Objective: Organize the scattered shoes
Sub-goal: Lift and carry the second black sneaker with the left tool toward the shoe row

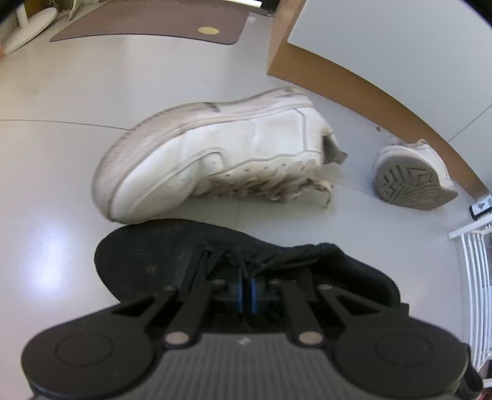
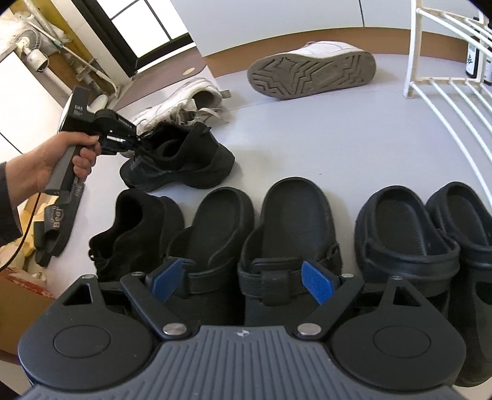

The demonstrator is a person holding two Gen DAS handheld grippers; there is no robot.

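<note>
My left gripper (image 1: 246, 292) is shut on the laces and tongue of a black sneaker (image 1: 147, 258); the right wrist view shows it (image 2: 133, 143) in a person's hand, holding that sneaker (image 2: 184, 166) low over the grey floor. The matching black sneaker (image 2: 135, 234) stands at the left end of a row of black clogs (image 2: 292, 215). My right gripper (image 2: 243, 280) hangs open above that row with nothing between its blue pads (image 2: 318, 281). One white sneaker (image 1: 215, 154) lies on its side just beyond the held shoe. A second white sneaker (image 1: 412, 181) lies by the wall, sole showing.
A white wire rack (image 2: 430, 83) stands at the right. A wooden baseboard (image 1: 353, 89) runs along the wall behind the white shoes. A brown mat (image 1: 147, 21) lies farther back. A dark sandal (image 2: 58, 227) and a cardboard box (image 2: 21, 304) sit at the left.
</note>
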